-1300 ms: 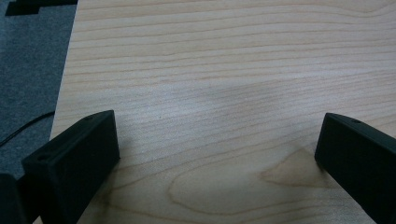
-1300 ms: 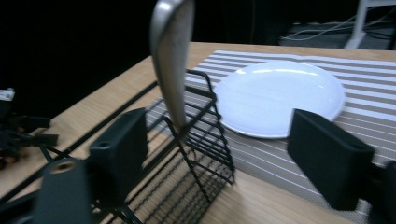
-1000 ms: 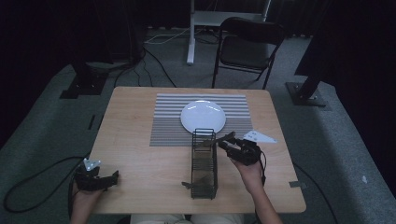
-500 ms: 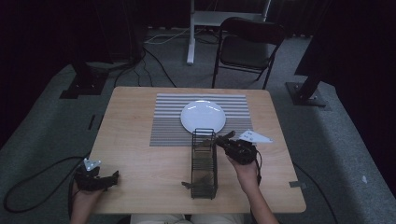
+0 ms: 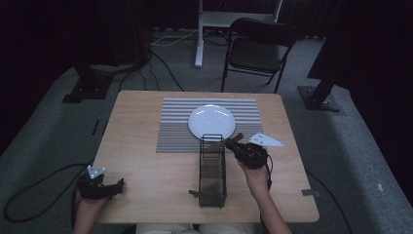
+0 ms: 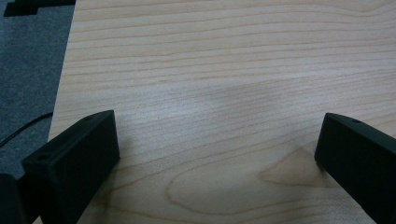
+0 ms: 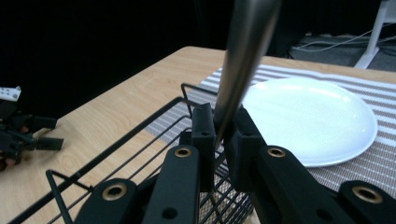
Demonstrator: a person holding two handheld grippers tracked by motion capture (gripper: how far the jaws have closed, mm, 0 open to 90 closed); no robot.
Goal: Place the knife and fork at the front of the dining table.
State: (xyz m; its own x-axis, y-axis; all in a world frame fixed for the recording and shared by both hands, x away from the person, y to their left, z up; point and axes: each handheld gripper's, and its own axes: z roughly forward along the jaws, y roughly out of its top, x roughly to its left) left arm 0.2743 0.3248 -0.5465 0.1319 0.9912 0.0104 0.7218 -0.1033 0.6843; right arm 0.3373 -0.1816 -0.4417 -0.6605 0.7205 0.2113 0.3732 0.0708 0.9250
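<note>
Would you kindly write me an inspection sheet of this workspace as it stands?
Surface: wooden table with a striped mat.
Job's things: metal utensil over the wire rack; white plate on the mat.
Clutter: nothing seen.
Grippers: right gripper shut on the utensil; left gripper open, holding nothing, above the table.
Cables: cable on the floor at left.
Surroundings: folding chair, grey carpet.

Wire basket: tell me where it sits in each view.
High view: wire basket at centre of the table, just below the white plate.
Right gripper view: lower left, behind the right gripper, shut on a metal handle.
Left gripper view: the table.
Shared landmark: the plate.
</note>
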